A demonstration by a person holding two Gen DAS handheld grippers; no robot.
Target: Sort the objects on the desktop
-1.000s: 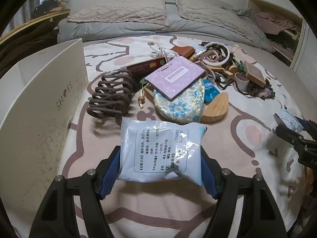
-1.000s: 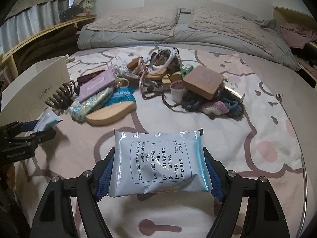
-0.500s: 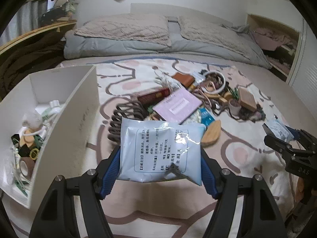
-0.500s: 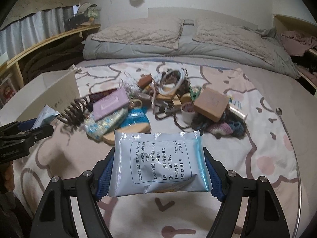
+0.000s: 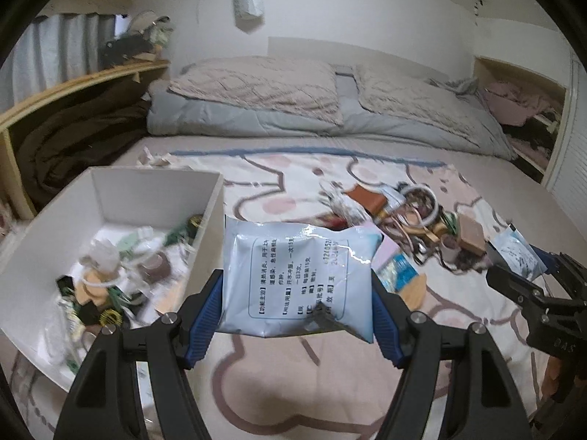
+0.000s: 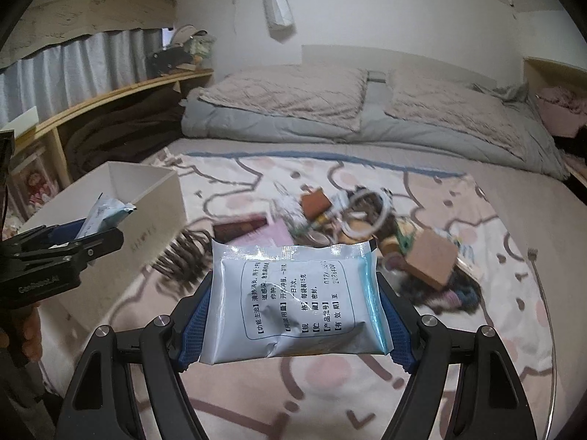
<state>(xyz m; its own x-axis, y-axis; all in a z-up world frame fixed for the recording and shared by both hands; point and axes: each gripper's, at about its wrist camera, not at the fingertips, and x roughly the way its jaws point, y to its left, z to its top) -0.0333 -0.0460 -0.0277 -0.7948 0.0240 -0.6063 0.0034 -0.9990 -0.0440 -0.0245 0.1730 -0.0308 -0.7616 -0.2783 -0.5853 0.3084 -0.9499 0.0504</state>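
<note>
A pale blue printed sachet (image 5: 297, 278) hangs above the bed cover, pinched by its two sides in my left gripper (image 5: 297, 293), which is shut on it. Just left of it an open white box (image 5: 154, 198) holds several small items. A second, matching sachet (image 6: 293, 300) is clamped the same way in my right gripper (image 6: 293, 315). Each gripper also shows in the other's view: the right gripper (image 5: 513, 282) at the right edge, the left gripper (image 6: 91, 242) at the left beside the white box (image 6: 154, 212).
A pile of small objects (image 6: 348, 220) lies mid-cover, among them a brown hair claw (image 6: 183, 260), a purple card (image 6: 264, 234) and a brown block (image 6: 433, 256). Pillows (image 5: 264, 84) lie behind, and a wooden shelf (image 5: 73, 88) runs along the left.
Both grippers have risen with their sachets still clamped. The pile now sits lower and farther off. The inside of the white box has come into the left wrist view.
</note>
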